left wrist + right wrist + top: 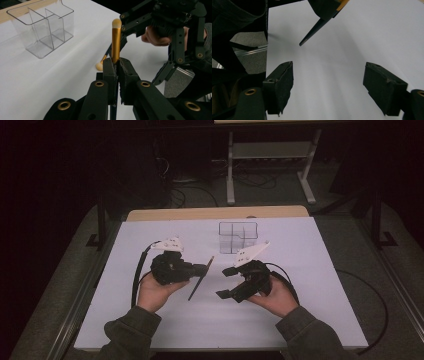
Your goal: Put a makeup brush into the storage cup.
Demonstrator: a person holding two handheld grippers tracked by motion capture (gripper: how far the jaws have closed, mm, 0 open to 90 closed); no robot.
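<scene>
A makeup brush with a gold ferrule, pale tip and dark tapered handle is clamped crosswise in my left gripper, which is shut on it. In the left gripper view the brush stands up from between the closed pads. My right gripper faces it from the right, open, with nothing between its jaws. In the right gripper view its own pads stand wide apart over the white sheet, and the brush's handle tip hangs above them.
A clear plastic organizer with several compartments stands at the back middle of the white table; it appears at the upper left in the left gripper view. A small tan-tipped stick lies on the sheet behind the held brush.
</scene>
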